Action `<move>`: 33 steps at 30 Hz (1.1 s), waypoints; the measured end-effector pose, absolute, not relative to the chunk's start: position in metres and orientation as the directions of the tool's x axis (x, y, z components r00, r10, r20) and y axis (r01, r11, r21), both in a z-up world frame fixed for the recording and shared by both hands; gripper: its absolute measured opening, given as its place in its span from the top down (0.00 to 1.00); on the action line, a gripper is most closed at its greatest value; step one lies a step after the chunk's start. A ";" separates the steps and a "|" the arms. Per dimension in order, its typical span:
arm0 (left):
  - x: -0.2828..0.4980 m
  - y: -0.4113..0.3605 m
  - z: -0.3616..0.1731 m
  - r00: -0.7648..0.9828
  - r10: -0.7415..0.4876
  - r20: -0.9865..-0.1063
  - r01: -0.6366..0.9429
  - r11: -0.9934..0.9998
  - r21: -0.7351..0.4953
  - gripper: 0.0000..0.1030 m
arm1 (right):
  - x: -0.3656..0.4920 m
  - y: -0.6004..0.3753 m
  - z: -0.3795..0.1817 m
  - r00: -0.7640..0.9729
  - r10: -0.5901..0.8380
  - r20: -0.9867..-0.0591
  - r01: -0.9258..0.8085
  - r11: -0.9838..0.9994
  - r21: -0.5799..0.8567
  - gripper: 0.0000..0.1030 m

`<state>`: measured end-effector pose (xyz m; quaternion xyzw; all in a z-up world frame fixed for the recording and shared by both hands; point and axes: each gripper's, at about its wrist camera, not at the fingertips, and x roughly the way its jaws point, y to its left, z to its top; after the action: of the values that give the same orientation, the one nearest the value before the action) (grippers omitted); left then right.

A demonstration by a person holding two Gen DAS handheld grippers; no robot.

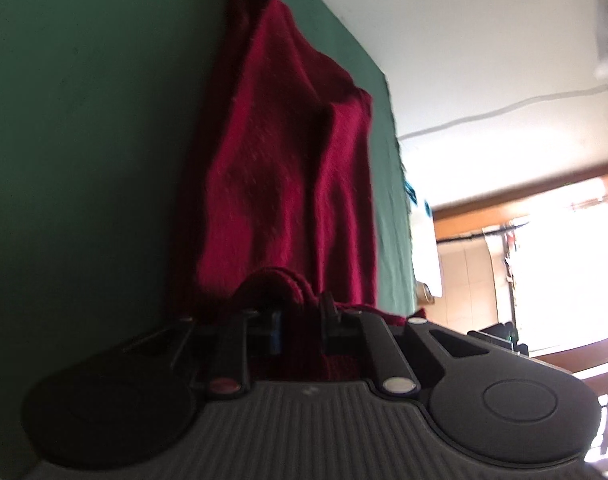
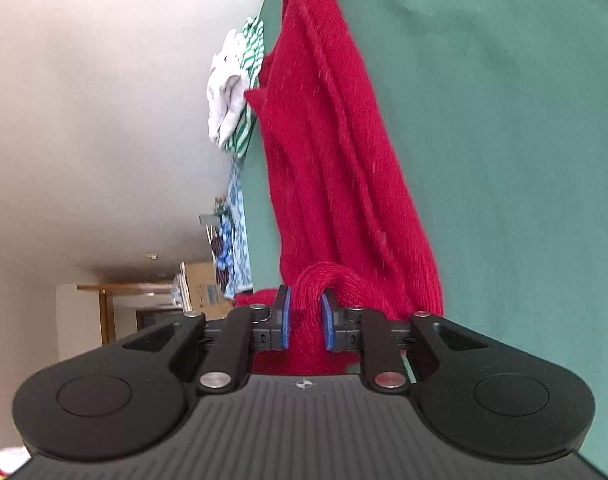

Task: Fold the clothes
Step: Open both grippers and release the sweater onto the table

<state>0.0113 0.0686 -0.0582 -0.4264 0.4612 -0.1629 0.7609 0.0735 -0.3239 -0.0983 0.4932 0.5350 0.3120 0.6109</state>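
A dark red knitted garment [image 1: 288, 160] lies stretched along the green-covered table [image 1: 84, 140]; the left wrist view is rolled on its side. My left gripper [image 1: 300, 312] is shut on a bunched fold at the garment's near end, and red knit fills the gap between its fingers. In the right wrist view, also rolled, the same red garment [image 2: 335, 160] runs away from me over the green table [image 2: 503, 160]. My right gripper [image 2: 305, 316] is shut on a rope-like bunch of the garment, which its blue pads [image 2: 284, 320] press from both sides.
A crumpled white and green-striped cloth [image 2: 232, 92] and a blue patterned cloth [image 2: 236, 224] lie at the table's far edge, with a cardboard box [image 2: 202, 284] beyond. A white cloth [image 1: 425, 248] hangs at the table edge near a bright window [image 1: 563, 272].
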 end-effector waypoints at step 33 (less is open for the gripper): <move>0.000 -0.010 -0.015 0.579 -0.346 -0.738 0.353 0.923 -0.156 0.15 | 0.075 -0.264 -0.014 0.442 0.683 -0.582 -0.599 0.707 0.375 0.48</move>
<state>-0.0003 -0.0095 -0.0152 0.0041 0.4144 -0.1967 0.8886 0.0753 -0.2640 -0.0135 0.0564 0.3690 0.3783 0.8471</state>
